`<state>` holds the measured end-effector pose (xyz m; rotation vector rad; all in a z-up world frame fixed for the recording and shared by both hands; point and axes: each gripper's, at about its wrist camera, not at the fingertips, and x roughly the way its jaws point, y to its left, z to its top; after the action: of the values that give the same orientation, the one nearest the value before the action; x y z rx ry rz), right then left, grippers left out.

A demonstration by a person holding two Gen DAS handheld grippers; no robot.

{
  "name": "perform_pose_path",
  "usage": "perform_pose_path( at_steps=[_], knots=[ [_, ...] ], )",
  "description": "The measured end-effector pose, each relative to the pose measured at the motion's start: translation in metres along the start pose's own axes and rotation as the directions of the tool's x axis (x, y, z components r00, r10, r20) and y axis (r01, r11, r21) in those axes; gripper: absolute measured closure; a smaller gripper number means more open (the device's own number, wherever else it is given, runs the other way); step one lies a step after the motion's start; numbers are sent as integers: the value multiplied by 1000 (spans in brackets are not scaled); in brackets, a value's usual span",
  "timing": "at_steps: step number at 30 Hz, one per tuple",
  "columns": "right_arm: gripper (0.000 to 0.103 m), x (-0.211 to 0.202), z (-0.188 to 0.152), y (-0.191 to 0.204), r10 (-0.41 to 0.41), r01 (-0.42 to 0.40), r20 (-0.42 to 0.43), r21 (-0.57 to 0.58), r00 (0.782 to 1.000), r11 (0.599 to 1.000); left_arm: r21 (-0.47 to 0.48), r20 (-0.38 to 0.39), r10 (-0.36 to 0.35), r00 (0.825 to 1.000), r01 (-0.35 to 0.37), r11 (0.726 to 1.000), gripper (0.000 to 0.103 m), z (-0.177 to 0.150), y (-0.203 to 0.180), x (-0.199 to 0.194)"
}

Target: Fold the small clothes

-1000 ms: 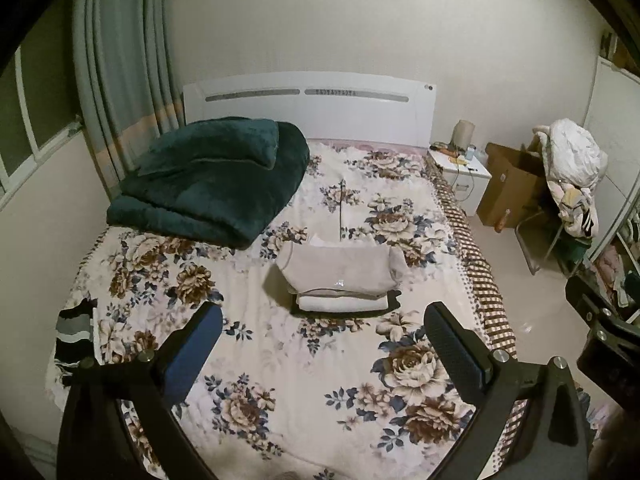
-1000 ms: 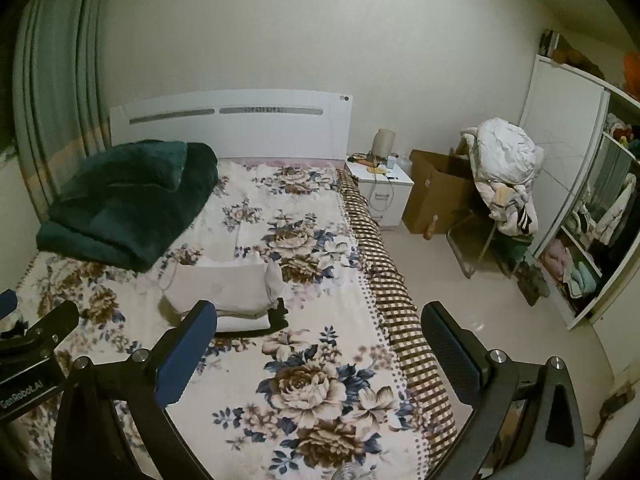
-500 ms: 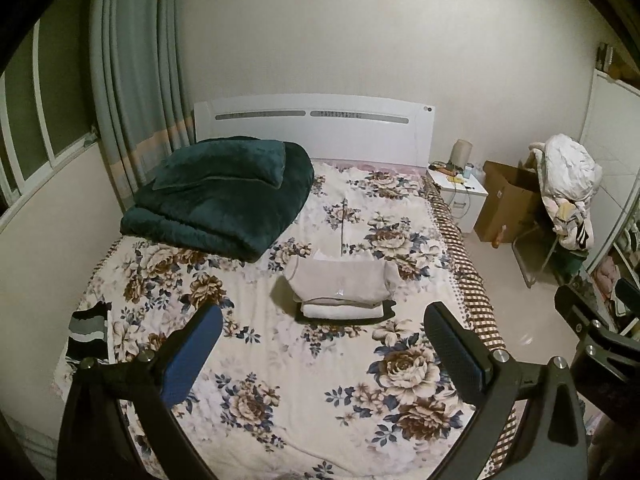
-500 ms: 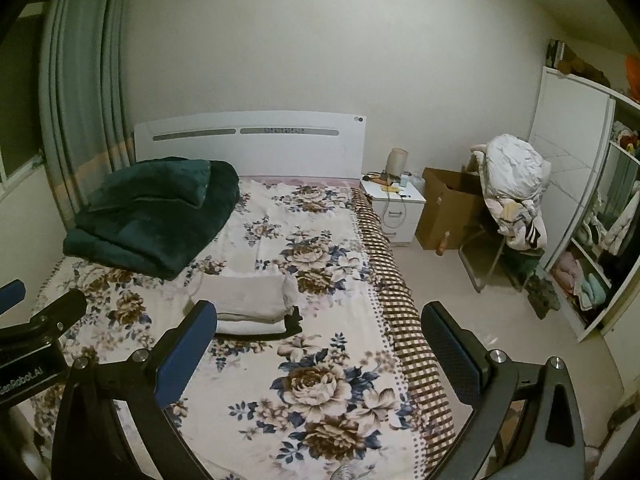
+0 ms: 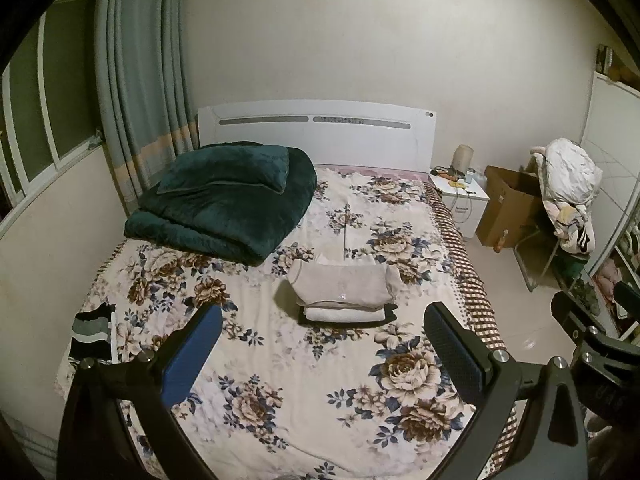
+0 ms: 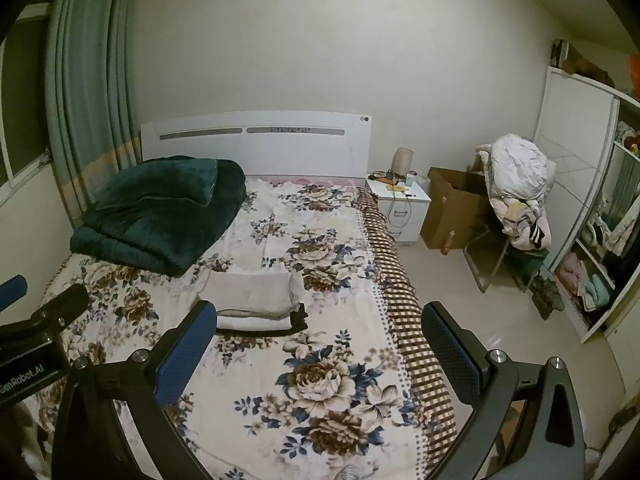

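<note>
Looking at pile: folded clothes [image 5: 342, 294] mid-bed [image 5: 280, 360], soft, light, floppy.
Grab spot: under bottom edge.
Left gripper [image 5: 320, 352]: wide, empty.
Right gripper [image 6: 320, 344]: wide, empty.

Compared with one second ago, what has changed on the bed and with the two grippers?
Both grippers, left and right, drew back and tilted upward from the bed, open and empty; nothing was taken or released. The folded stack, green blanket and striped garment stayed put.
</note>
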<state>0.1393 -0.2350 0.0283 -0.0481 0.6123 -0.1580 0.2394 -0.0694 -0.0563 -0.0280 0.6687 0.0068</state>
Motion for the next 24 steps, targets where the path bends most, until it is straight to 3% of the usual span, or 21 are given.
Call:
perform_pose_path(
  at_steps=[24],
  knots=[
    [0,-10,8,3,28,-28,2,-12,1000,1000,-7,9,-5,1000,5,1000,0,5,-5,-11]
  ],
)
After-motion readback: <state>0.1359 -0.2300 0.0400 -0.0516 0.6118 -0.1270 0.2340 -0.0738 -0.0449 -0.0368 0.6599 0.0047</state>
